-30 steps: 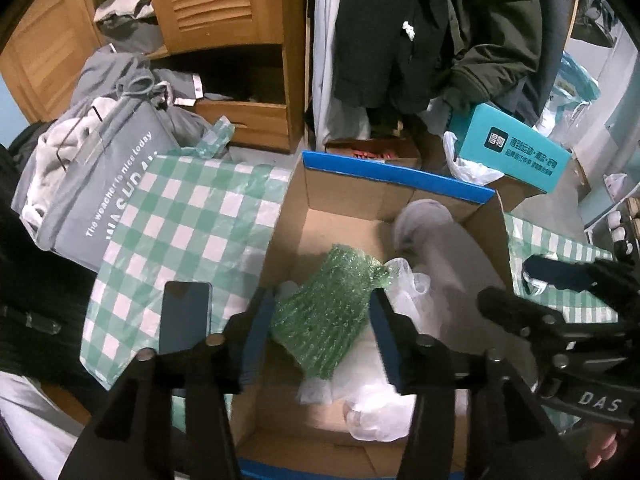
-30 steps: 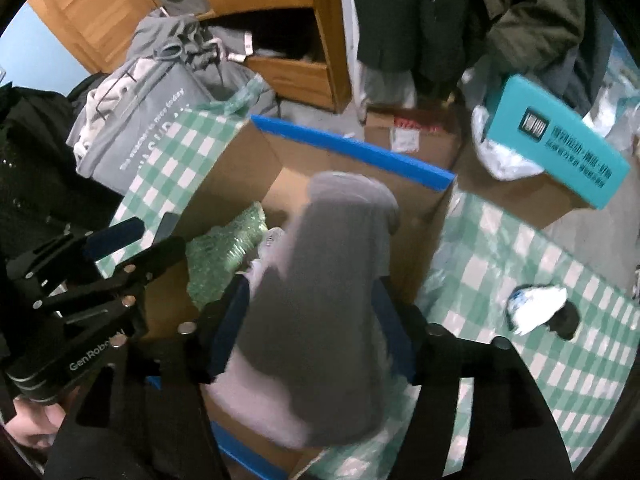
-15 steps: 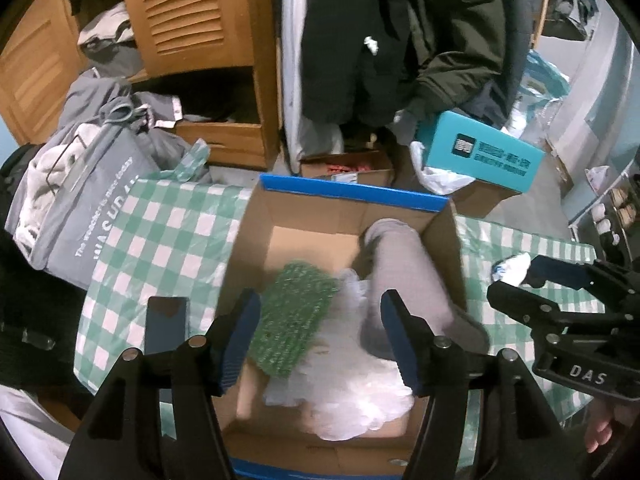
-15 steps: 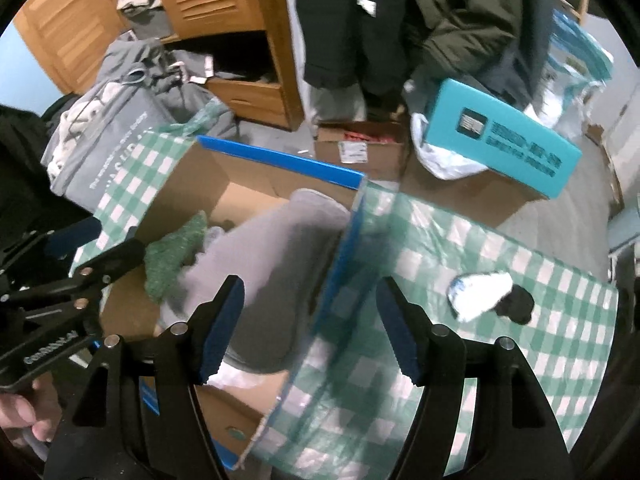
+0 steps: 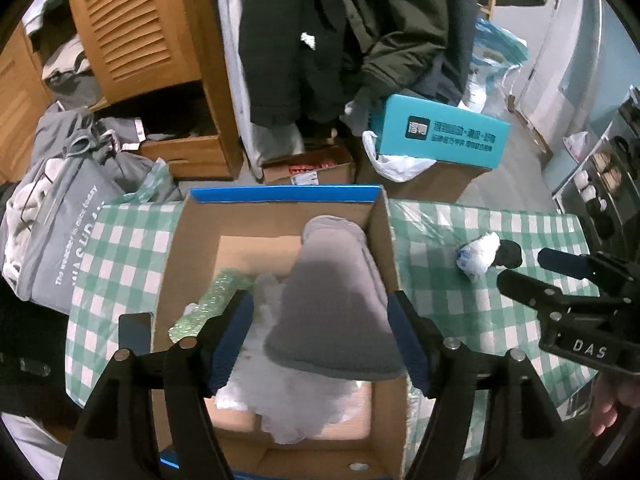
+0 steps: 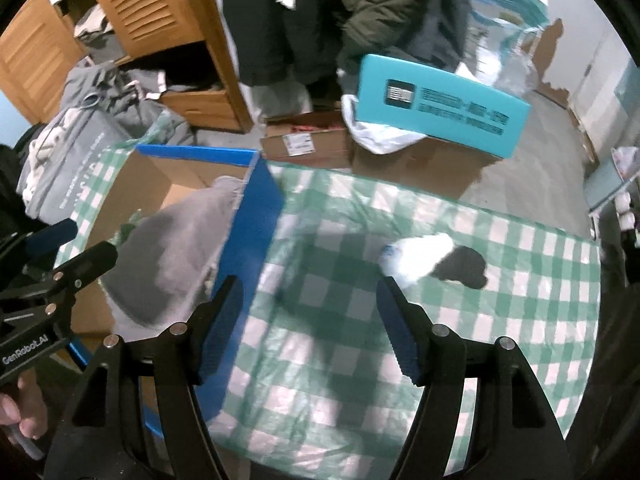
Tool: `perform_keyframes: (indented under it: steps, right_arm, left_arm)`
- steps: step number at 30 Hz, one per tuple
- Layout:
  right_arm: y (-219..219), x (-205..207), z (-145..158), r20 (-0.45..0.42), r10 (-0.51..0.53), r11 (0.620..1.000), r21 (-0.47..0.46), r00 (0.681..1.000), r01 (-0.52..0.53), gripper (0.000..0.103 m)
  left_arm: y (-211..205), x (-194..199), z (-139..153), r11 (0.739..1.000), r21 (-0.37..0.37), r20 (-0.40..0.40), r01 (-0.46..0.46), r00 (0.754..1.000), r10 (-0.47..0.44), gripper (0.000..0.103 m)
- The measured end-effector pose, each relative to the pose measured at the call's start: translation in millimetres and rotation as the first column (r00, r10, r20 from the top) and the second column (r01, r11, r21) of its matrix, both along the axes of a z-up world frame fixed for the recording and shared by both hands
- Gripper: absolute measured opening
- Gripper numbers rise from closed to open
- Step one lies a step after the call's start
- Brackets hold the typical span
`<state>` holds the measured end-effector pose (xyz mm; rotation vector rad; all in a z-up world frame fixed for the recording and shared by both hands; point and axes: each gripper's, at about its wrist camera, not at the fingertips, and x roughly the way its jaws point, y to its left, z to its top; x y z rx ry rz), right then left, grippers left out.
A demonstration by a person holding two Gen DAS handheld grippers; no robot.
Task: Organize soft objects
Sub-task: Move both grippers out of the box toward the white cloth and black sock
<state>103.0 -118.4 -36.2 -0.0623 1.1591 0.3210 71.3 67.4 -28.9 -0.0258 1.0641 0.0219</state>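
Observation:
A cardboard box with blue flaps stands on the green checked tablecloth. In it lie a grey soft pad, green bubble wrap and white plastic film. The grey pad leans on the box's right wall. My left gripper is open and empty above the box. My right gripper is open and empty over the cloth, right of the box. A white wad and a black wad lie on the cloth beyond it; they also show in the left wrist view.
A dark phone lies left of the box. A grey bag of clothes sits at the far left. On the floor behind are a teal box on a brown carton, hanging coats and a wooden wardrobe.
My right gripper let go of the grey pad into the box and moved right over the cloth. My left gripper opened off the green bubble wrap and rose above the box.

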Motion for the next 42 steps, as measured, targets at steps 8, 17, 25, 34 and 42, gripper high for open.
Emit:
perform_keyframes:
  steps: [8, 17, 25, 34, 42]
  right_arm:
    - [-34.9, -1.9, -4.5, -0.009, -0.065, 0.998, -0.009, 0.998, 0.065, 0.069]
    - [-67.4, -5.4, -14.8, -0.024, -0.105, 0.994, -0.029, 0.994, 0.104, 0.07]
    - [-101.6, -3.7, -32.8, -0.062, -0.162, 0.986, -0.041, 0.985, 0.16, 0.07]
    - [-131.2, 12.5, -50.4, -0.102, -0.186, 0.981, -0.073, 0.977, 0.179, 0.07]
    - [-151.0, 39.1, -64.8, -0.131, -0.202, 0.979, -0.065, 0.971, 0.195, 0.07]
  left_arm:
    - [-31.0, 3.6, -5.7, 0.998, 0.022, -0.015, 0.051, 0.999, -0.051, 0.074]
    - [-63.6, 10.8, -11.7, 0.994, 0.042, -0.03, 0.103, 0.994, -0.102, 0.077]
    - [-98.6, 18.6, -21.7, 0.985, 0.051, -0.058, 0.163, 0.985, -0.16, 0.08]
    - [-137.5, 40.0, -43.5, 0.971, 0.043, -0.113, 0.234, 0.967, -0.228, 0.082]
    - [-164.4, 67.5, -69.7, 0.958, 0.012, -0.166, 0.286, 0.946, -0.28, 0.082]
